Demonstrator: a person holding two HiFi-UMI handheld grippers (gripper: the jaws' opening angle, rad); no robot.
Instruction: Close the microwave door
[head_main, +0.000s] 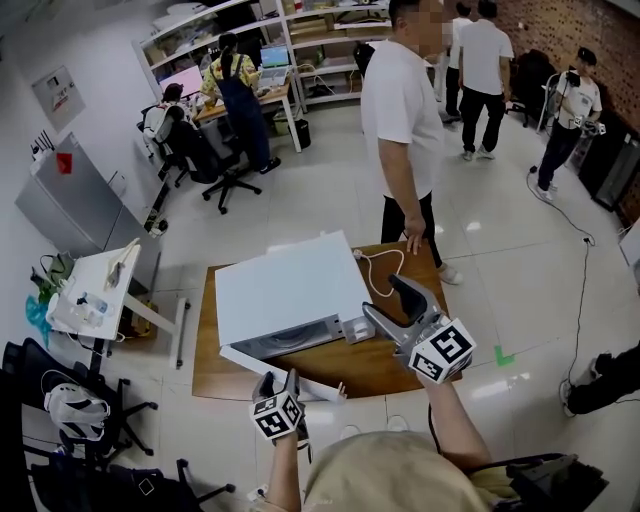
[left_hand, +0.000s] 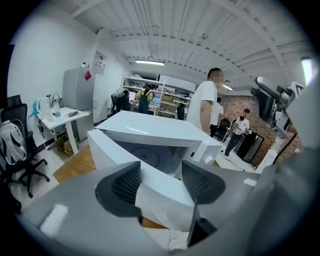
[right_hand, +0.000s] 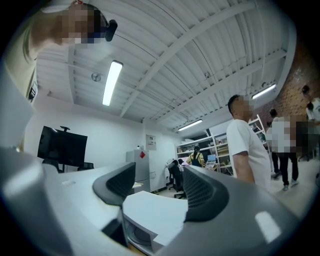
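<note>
My left gripper (left_hand: 161, 172) grasps the open microwave door (left_hand: 165, 202).

Its pads sit against either side of the door's upper edge, near the free end; the door swings out toward me from the white microwave (head_main: 290, 290) on the wooden table (head_main: 212, 345). My right gripper (head_main: 383, 297) hangs beside the microwave, tilted upward, jaws apart and empty. Beyond the table a person in a white shirt (head_main: 403, 110) stands with one hand on its far edge.

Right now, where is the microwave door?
In the head view, the microwave door stands open from the microwave at lower centre, its edge between the jaws of the left gripper.
</note>
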